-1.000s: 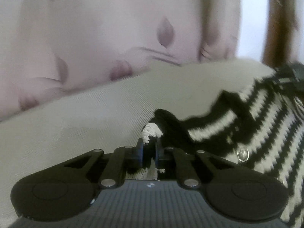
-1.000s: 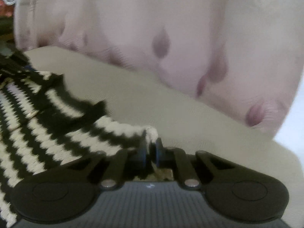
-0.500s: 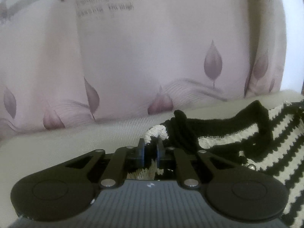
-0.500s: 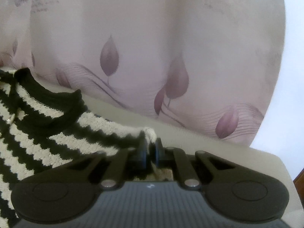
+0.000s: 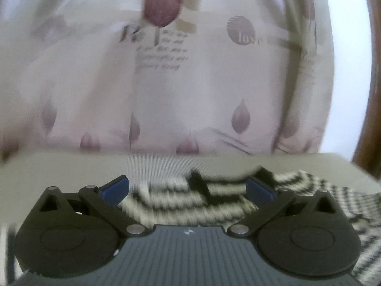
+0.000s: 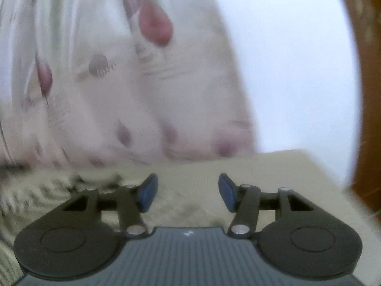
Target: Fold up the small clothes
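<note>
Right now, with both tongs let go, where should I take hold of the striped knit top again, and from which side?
Judging from the blurred views, grip the striped knit top at its far edge, beside the black trim. It lies flat on the beige surface, so come in low from the near side. The left tongs already straddle it, jaws just opened wide. The right tongs, also just opened, hold nothing.
</note>
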`<state>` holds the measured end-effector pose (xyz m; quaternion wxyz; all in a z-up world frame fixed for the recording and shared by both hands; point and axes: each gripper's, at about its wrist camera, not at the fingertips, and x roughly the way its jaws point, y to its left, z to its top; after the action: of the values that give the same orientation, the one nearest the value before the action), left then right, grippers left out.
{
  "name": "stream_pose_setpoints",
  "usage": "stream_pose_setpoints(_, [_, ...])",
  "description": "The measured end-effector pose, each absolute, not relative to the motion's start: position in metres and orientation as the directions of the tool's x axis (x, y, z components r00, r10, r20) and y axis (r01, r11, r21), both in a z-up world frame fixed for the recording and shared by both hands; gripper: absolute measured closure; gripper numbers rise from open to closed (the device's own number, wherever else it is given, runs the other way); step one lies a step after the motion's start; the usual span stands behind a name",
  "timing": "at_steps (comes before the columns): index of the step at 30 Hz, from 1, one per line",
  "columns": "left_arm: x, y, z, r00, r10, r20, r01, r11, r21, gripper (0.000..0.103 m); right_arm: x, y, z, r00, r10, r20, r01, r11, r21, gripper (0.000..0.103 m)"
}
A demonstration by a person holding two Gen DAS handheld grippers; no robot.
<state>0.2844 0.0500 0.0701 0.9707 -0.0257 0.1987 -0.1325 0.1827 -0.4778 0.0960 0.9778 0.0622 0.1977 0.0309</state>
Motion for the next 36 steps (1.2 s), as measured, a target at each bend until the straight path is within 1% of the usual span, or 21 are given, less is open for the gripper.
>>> stream_pose_setpoints(2, [0.249,0.064,0.056,0.879,-0.289,-0.381,0.242,0.956,-0.167,0.000,0.138,-0.495,0.084,0.892,-0.033,-0.450,0.022,0.999,-0.030,0.047])
stream_pose_setpoints(3, [0.234,0.069,0.048,0.875,-0.285,-0.392,0.231,0.956,-0.180,0.000,0.121,-0.504,0.076,0.870,-0.069,-0.488,0.044,0.997,-0.063,0.047])
stream_pose_setpoints(6, [0.200,0.084,0.024,0.880,-0.247,-0.406,0.176,0.963,-0.204,0.000,0.082,-0.530,0.059,0.826,-0.132,-0.548,0.140,0.990,-0.028,0.047])
stream_pose_setpoints(9, [0.181,0.095,0.011,0.894,-0.179,-0.411,0.091,0.970,-0.225,0.000,0.063,-0.537,0.058,0.845,-0.132,-0.519,0.170,0.985,0.026,0.047])
stream_pose_setpoints(11, [0.173,0.105,0.011,0.913,-0.189,-0.360,0.088,0.956,-0.279,0.000,0.062,-0.528,0.062,0.873,-0.116,-0.473,0.135,0.991,0.006,0.046])
stream_pose_setpoints(12, [0.170,0.109,0.010,0.920,-0.184,-0.345,0.075,0.949,-0.305,0.000,0.063,-0.518,0.063,0.879,-0.111,-0.464,0.102,0.994,-0.044,0.046])
stream_pose_setpoints(14, [0.175,0.114,0.007,0.913,-0.159,-0.376,0.027,0.942,-0.335,0.000,0.075,-0.499,0.062,0.865,-0.151,-0.479,0.065,0.979,-0.191,0.045])
stream_pose_setpoints(15, [0.178,0.115,0.005,0.905,-0.161,-0.394,0.017,0.939,-0.345,0.000,0.085,-0.496,0.059,0.855,-0.142,-0.499,0.036,0.975,-0.217,0.046])
stream_pose_setpoints(17, [0.184,0.121,0.004,0.896,-0.173,-0.408,0.009,0.927,-0.375,0.000,0.104,-0.503,0.052,0.820,-0.106,-0.563,0.019,0.987,-0.159,0.049])
stream_pose_setpoints(18, [0.186,0.124,0.002,0.893,-0.168,-0.418,-0.008,0.922,-0.387,0.000,0.109,-0.513,0.049,0.798,-0.085,-0.596,0.030,0.994,-0.102,0.059])
stream_pose_setpoints(19, [0.187,0.127,0.001,0.888,-0.164,-0.430,-0.023,0.917,-0.397,0.000,0.110,-0.520,0.048,0.793,-0.055,-0.606,0.034,0.998,-0.045,0.094])
stream_pose_setpoints(22, [0.190,0.133,-0.003,0.880,-0.159,-0.448,-0.057,0.900,-0.432,0.000,0.100,-0.560,0.050,0.823,-0.041,-0.566,0.178,0.965,0.190,0.093])
stream_pose_setpoints(24, [0.191,0.135,-0.004,0.878,-0.157,-0.452,-0.069,0.893,-0.446,0.000,0.080,-0.609,0.049,0.871,-0.038,-0.490,0.304,0.826,0.475,0.093])
stream_pose_setpoints(25, [0.191,0.134,-0.004,0.879,-0.154,-0.451,-0.072,0.892,-0.445,0.000,0.069,-0.632,0.044,0.873,-0.064,-0.483,0.368,0.736,0.568,0.093])
stream_pose_setpoints(26, [0.189,0.134,-0.004,0.881,-0.150,-0.448,-0.074,0.893,-0.443,0.000,0.060,-0.644,0.042,0.861,-0.089,-0.501,0.406,0.714,0.571,0.092])
stream_pose_setpoints(27, [0.189,0.133,-0.003,0.882,-0.149,-0.447,-0.071,0.896,-0.439,0.000,0.056,-0.643,0.044,0.843,-0.120,-0.524,0.417,0.761,0.497,0.090])
stream_pose_setpoints(30, [0.191,0.130,-0.002,0.877,-0.145,-0.459,-0.074,0.902,-0.426,0.000,0.051,-0.596,0.055,0.807,-0.174,-0.564,0.305,0.941,0.145,0.079])
stream_pose_setpoints(31, [0.191,0.128,-0.002,0.876,-0.139,-0.462,-0.078,0.904,-0.420,0.000,0.052,-0.580,0.056,0.803,-0.200,-0.561,0.275,0.960,0.051,0.059])
stream_pose_setpoints(32, [0.191,0.127,-0.001,0.876,-0.135,-0.463,-0.080,0.906,-0.415,0.000,0.052,-0.564,0.056,0.799,-0.248,-0.549,0.262,0.964,-0.054,0.035])
stream_pose_setpoints(33, [0.191,0.126,-0.001,0.878,-0.130,-0.461,-0.082,0.908,-0.412,0.000,0.051,-0.547,0.057,0.809,-0.285,-0.514,0.247,0.959,-0.142,0.031])
stream_pose_setpoints(36, [0.190,0.127,-0.001,0.879,-0.121,-0.461,-0.092,0.906,-0.414,0.000,0.048,-0.516,0.058,0.860,-0.289,-0.420,0.183,0.944,-0.275,0.029])
